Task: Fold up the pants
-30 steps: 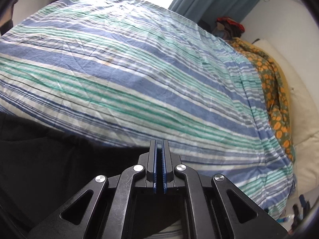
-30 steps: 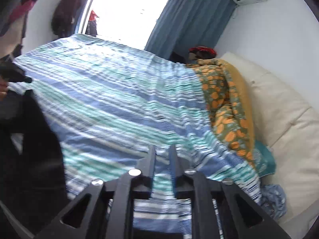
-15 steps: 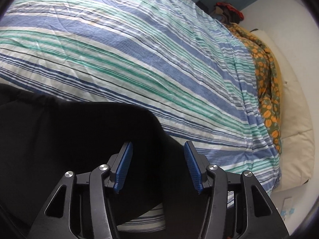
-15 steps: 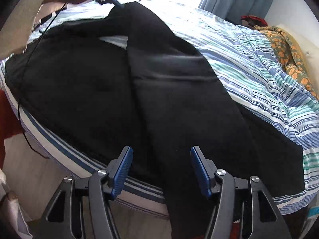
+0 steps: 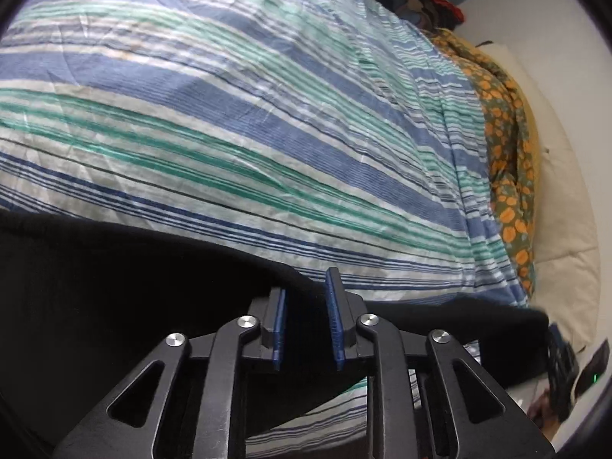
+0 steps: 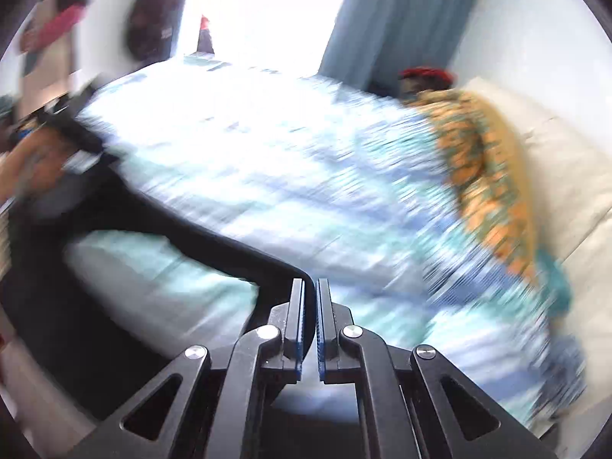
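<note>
Black fabric, the pants (image 5: 114, 306), fills the ground below and to the left of my left gripper (image 5: 306, 325), and a narrow band of it runs on past the fingers to the right, lying across the striped bedsheet (image 5: 267, 134). So the long axis sits crosswise to where the left fingers point, not along them. The left jaws are closing, with a ridge of the black cloth between the blue pads; I cannot tell whether they press on it yet. My right gripper (image 6: 310, 325) is closing too, its pads down to a thin slit; the pants edge (image 6: 229, 252) comes in from the left and meets the left fingertip, but the frame is smeared and I cannot tell whether cloth is inside the gap. From the right fingers the garment lies left and below, reaching toward a hand (image 6: 34, 168) at the far left. I judge both grippers sit at the near edge, the left more surely over cloth; any fold would carry that edge forward over the sheet.
</note>
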